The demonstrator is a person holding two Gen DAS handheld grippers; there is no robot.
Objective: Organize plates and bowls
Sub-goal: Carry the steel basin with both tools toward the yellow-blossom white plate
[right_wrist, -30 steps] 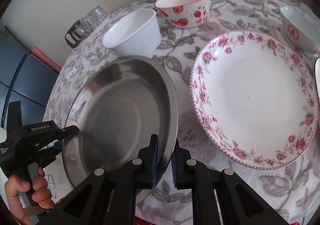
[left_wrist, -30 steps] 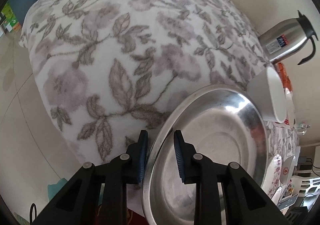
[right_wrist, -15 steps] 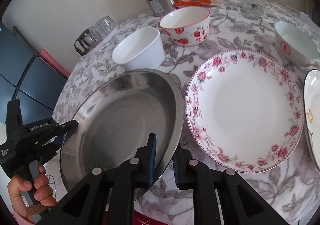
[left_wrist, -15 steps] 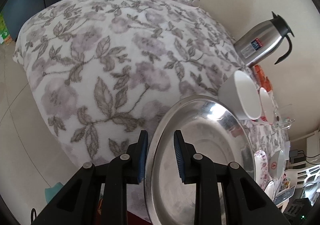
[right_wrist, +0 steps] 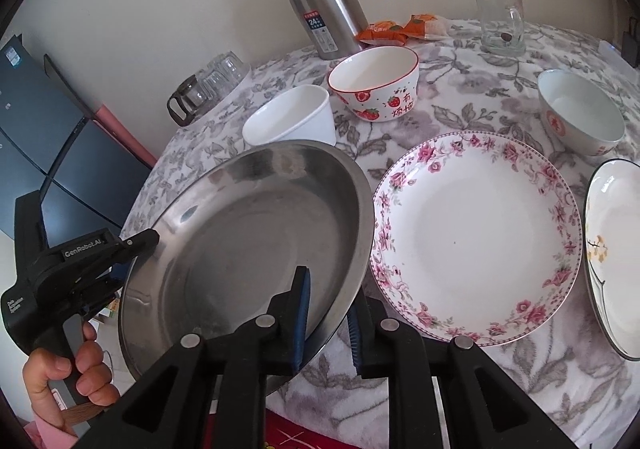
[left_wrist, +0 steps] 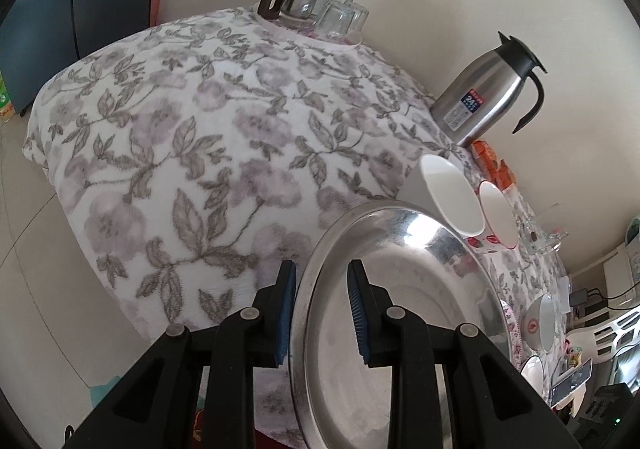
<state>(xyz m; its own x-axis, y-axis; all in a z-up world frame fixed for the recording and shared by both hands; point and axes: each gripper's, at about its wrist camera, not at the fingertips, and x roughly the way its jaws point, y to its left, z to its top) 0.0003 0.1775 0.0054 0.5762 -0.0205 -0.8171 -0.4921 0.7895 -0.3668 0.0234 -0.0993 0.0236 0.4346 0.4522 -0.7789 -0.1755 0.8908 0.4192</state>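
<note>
while both my grippers carry the steel plate tilted above the table edge, left gripper clamps its far rim. right gripper jaws have just been easing apart, rim between them, grip doubtful. level it first, then lower onto the floral plate.

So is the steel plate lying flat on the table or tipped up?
Tipped up. The steel plate is held by the left gripper and right gripper, its right rim above the tablecloth.
</note>
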